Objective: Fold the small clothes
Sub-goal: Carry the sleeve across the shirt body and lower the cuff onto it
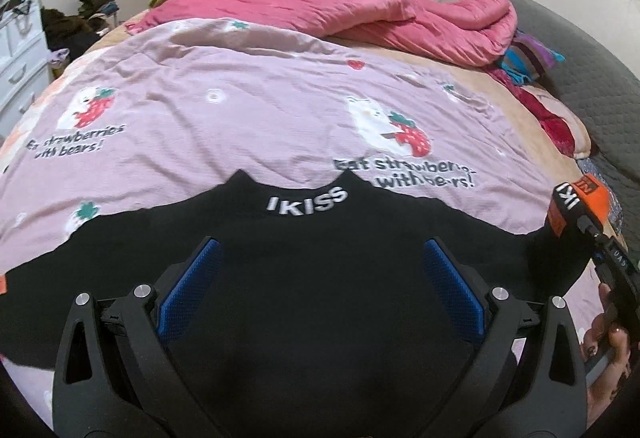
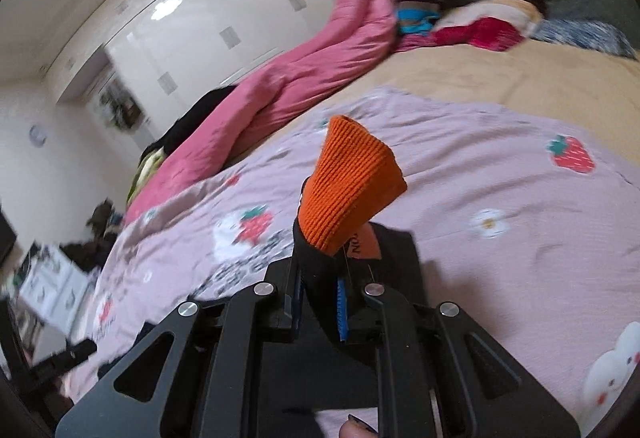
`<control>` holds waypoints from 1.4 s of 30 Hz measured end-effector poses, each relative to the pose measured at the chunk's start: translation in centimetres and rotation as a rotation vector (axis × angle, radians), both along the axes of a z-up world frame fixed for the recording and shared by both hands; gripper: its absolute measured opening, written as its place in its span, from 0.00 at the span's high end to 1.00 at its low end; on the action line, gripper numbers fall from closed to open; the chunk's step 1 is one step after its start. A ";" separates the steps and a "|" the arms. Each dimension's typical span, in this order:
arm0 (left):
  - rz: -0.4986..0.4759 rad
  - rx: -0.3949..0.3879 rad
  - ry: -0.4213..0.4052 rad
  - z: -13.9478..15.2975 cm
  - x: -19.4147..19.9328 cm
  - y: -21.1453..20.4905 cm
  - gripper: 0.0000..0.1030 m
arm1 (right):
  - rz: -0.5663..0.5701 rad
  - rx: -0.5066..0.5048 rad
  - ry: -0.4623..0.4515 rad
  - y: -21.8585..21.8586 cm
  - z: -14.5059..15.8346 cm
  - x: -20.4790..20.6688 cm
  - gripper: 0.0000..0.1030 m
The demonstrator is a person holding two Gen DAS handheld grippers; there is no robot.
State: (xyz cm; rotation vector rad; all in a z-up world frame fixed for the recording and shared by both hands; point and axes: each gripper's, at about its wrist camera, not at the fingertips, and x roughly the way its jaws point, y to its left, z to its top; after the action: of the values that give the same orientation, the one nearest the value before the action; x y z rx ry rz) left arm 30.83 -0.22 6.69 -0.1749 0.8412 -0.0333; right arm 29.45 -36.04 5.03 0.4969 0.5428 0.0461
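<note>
Crowding bed w/ black sweater (image 1: 304, 278): pink quilt (image 1: 360, 14), strawberry sheet (image 1: 240, 110).

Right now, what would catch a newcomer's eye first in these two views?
The black top with white IKISS lettering at its collar lies flat on the strawberry-bear sheet, under the open left hand-held gripper. The right hand-held gripper is shut on the orange cuff of its sleeve, lifted off the sheet.
</note>
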 end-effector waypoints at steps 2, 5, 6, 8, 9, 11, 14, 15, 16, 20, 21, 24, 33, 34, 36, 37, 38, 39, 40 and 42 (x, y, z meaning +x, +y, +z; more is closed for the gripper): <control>0.009 0.001 0.001 0.0 -0.5 1.1 0.08 | 0.045 -0.019 -0.008 2.2 0.3 -0.1 0.89; 0.025 0.015 0.002 -0.2 -1.2 2.6 0.08 | 0.116 -0.052 -0.024 5.0 0.7 -0.2 0.89; 0.034 0.014 0.004 -0.3 -1.5 3.2 0.08 | 0.140 -0.059 -0.027 5.8 0.8 -0.2 0.89; 0.046 0.005 0.011 -0.7 -1.9 4.2 0.08 | 0.201 -0.073 -0.032 7.7 0.8 -0.3 0.89; 0.049 0.003 0.017 -0.9 -2.1 4.5 0.08 | 0.229 -0.073 -0.031 8.5 0.8 -0.3 0.89; 0.067 -0.009 0.022 -1.3 -2.5 5.6 0.08 | 0.295 -0.082 -0.025 10.3 0.5 -0.2 0.89; 0.088 -0.043 0.027 -1.8 -3.2 6.9 0.08 | 0.366 -0.110 -0.026 12.6 0.3 -0.3 0.89; 0.090 -0.066 0.029 -2.1 -3.5 7.4 0.08 | 0.385 -0.120 -0.026 13.3 0.3 -0.3 0.89; 0.090 -0.076 0.031 -2.3 -3.6 7.6 0.08 | 0.408 -0.125 -0.025 14.1 0.1 -0.4 0.89; 0.093 -0.096 0.048 -3.2 -3.7 8.5 0.08 | 0.483 -0.122 -0.009 16.2 -0.6 -0.4 0.89; 0.094 -0.108 0.052 -3.4 -3.7 8.8 0.08 | 0.496 -0.131 -0.005 16.8 -0.8 -0.4 0.89; 0.101 -0.133 0.060 -3.9 -3.7 9.4 0.08 | 0.538 -0.167 0.009 18.4 -1.7 -0.8 0.88; 0.063 -0.247 0.102 -5.9 -4.1 10.2 0.08 | 0.679 -0.141 0.058 22.7 -4.5 -2.1 0.62; 0.054 -0.266 0.114 -6.2 -4.2 10.1 0.08 | 0.704 -0.136 0.065 23.1 -4.6 -2.5 0.51; 0.038 -0.301 0.131 -6.8 -4.3 9.9 0.08 | 0.739 -0.141 0.056 23.7 -4.2 -3.1 0.48; 0.027 -0.314 0.141 -7.2 -4.3 9.6 0.08 | 0.754 -0.145 0.047 23.9 -3.8 -3.6 0.47; 0.020 -0.319 0.152 -7.6 -4.3 9.2 0.09 | 0.758 -0.144 0.044 23.9 -3.7 -3.9 0.47; 0.015 -0.317 0.161 -7.9 -4.3 8.9 0.09 | 0.757 -0.135 0.041 23.6 -3.4 -4.1 0.46; 0.008 -0.321 0.172 -8.3 -4.3 8.4 0.10 | 0.751 -0.130 0.041 23.3 -3.3 -4.3 0.45; -0.024 -0.345 0.201 -9.2 -4.4 7.4 0.21 | 0.722 -0.141 0.044 22.4 -3.0 -4.2 0.45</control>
State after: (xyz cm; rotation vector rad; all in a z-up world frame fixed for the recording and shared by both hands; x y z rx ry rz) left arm 26.48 7.15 -2.55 -0.4985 1.0348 -0.1864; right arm 25.28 -13.64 2.07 0.1445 0.7416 0.6823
